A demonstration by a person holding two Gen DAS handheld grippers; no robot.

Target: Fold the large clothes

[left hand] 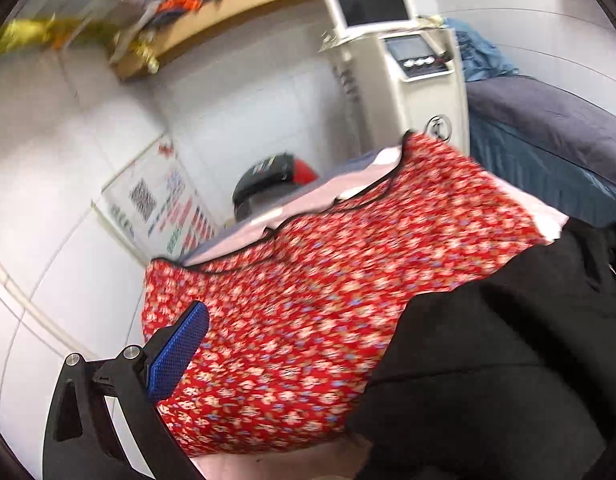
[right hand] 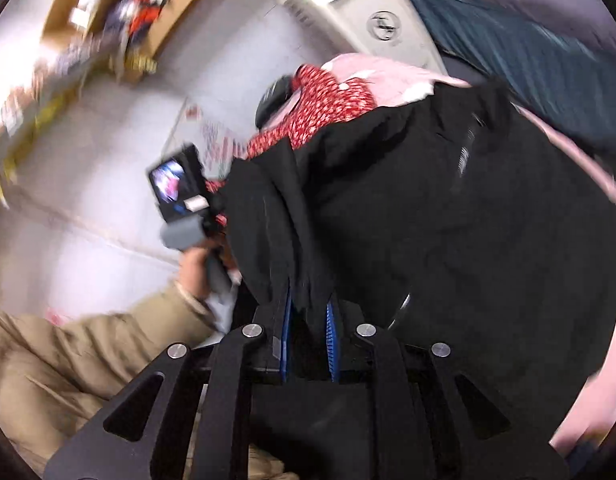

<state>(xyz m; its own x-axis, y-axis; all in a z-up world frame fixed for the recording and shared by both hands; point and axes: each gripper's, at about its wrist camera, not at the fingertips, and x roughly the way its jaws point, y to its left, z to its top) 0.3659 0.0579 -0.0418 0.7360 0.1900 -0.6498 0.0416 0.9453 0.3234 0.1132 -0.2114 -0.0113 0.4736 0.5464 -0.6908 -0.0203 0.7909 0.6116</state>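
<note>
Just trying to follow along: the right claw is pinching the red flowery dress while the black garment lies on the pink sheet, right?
Not quite. The right wrist view shows the right claw pinching the black garment, not the red flowery dress, which lies behind it on the pink sheet.

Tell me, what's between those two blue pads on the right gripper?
A bunched fold of the black garment, pinched between the right gripper pads, seen in the right wrist view.

Both wrist views tilt down, close over the black garment [right hand: 448, 220]

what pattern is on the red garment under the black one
Small white and pale flowers all over the red garment, clearest in the left wrist view.
</note>
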